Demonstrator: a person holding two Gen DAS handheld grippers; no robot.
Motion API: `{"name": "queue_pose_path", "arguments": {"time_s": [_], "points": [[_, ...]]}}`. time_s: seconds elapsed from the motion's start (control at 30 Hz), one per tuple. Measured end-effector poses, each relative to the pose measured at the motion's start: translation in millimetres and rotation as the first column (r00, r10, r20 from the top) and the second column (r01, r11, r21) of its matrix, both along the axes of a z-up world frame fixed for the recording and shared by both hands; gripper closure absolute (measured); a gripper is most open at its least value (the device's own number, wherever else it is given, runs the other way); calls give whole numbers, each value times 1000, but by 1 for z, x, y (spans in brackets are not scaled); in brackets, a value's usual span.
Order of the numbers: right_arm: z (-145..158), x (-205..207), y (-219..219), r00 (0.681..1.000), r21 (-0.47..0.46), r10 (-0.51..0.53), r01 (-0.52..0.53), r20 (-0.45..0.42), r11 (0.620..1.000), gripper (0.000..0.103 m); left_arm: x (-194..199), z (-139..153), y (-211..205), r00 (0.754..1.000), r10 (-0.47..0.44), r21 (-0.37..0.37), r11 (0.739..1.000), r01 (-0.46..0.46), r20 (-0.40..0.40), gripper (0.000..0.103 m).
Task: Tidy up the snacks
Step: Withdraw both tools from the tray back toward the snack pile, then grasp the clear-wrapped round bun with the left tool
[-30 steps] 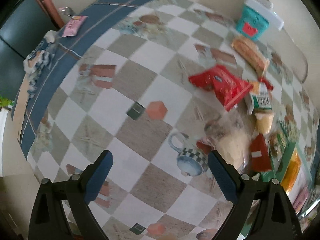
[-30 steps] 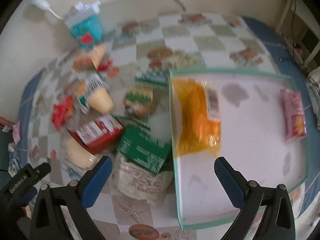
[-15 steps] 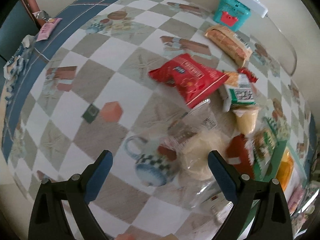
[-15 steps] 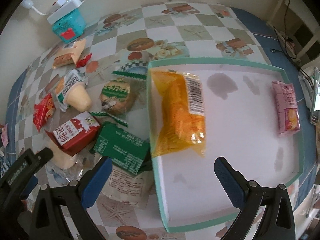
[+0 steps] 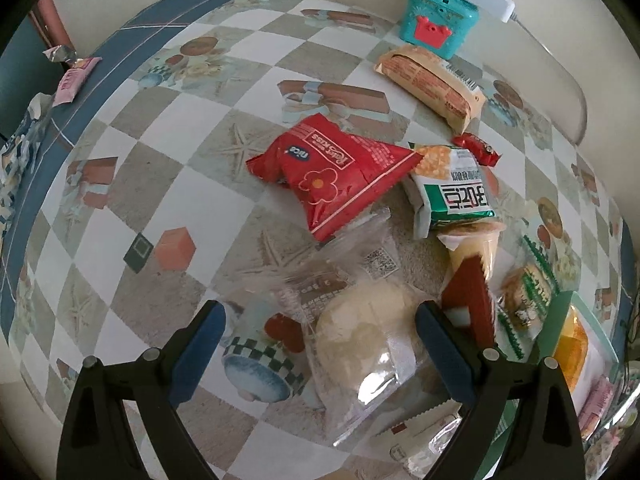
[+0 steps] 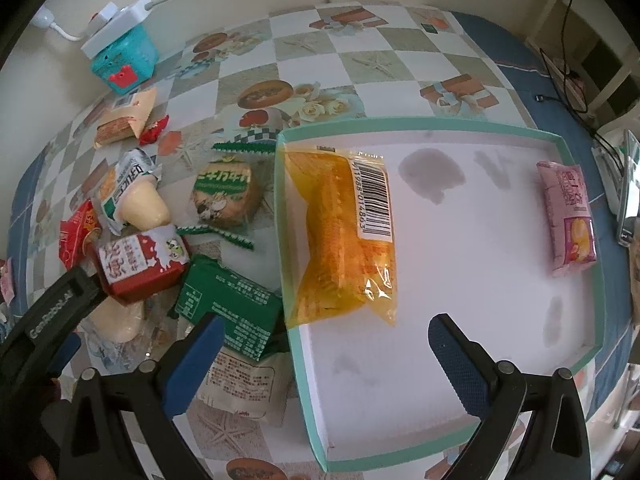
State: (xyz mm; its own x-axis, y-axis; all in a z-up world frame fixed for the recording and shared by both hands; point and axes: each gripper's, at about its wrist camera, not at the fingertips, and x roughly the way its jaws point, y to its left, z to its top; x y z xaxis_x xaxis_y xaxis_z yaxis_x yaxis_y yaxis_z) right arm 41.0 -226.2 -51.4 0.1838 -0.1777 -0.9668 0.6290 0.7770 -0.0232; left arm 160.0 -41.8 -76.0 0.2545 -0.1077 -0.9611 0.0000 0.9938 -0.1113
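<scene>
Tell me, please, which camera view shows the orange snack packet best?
The right wrist view: the orange snack packet lies whole in the tray, barcode up. The left wrist view catches only an orange sliver at its right edge.

Left wrist view: from above the table [image 5: 168, 184], looking forward and down along wide-spread fingers, close over a clear bread bag [image 5: 360, 332], teal box [image 5: 440, 20] far ahead by the wall. Right wrist view: similarly high, tilted down over the tray [image 6: 400, 125], teal box [image 6: 124, 64] far left. Shared: the snack pile left of the tray, red carton [image 5: 472, 300] [image 6: 140, 264], teal box, tray edge.
</scene>
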Motion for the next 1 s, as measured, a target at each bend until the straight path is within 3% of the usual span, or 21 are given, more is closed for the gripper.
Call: {"name": "queue_pose_path", "arguments": {"time_s": [0.2,0.33,0.6,1.0], "points": [[-2,3,6,1000,-4,15,-15,-8,1000,0,1,-4,-21,999,-19,55,998,17,31,2],[0,2,9,1000,-10,19,-19,-9,1000,0,-1,-13,-25,1000,-23,48,999,23,-1,2],[9,-11,4,1000,-12,10,-10,-1,1000,0,3,-22,6,993,58,6,998,-57,-106,2],[19,-9,26,997,-18,77,-77,1,997,0,-6,-27,37,987,74,4,997,-74,-146,6]]}}
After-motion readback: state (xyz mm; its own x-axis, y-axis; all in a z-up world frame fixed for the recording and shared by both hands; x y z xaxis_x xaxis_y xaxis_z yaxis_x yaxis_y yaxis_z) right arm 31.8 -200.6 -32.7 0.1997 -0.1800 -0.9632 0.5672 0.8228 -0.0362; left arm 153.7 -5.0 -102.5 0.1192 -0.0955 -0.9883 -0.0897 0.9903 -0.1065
